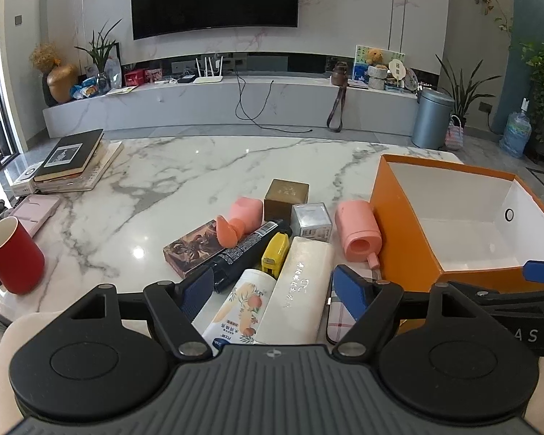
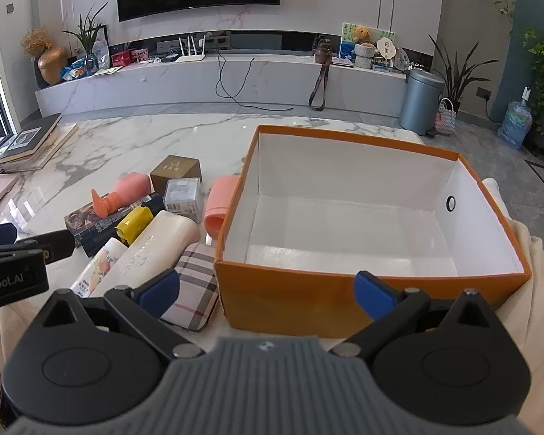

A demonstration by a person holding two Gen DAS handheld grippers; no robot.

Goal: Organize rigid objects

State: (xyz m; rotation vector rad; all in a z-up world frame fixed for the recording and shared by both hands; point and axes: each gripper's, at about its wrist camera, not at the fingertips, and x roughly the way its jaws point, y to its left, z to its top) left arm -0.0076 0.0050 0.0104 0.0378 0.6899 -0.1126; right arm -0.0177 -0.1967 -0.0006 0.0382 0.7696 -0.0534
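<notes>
Clutter: your white tube (image 1: 301,286), peach-print bottle (image 1: 241,306), yellow stapler (image 1: 275,253) and pink pump bottle (image 1: 241,219) lie bunched near the surface's near edge | orange box (image 2: 293,290) empty, just right of them | left tongs (image 1: 275,291) apart over the tubes, gripping nothing | right tongs (image 2: 266,291) apart at the box's near wall

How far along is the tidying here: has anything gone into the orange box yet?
Nothing looks done: the orange box shows only its bare white inside. Nothing is in hand either; the left claw and right claw are both open and hold nothing. All the sorting is left: the white case, yellow stapler, black tube, pink bottle and the rest lie clustered on the marble table.
</notes>
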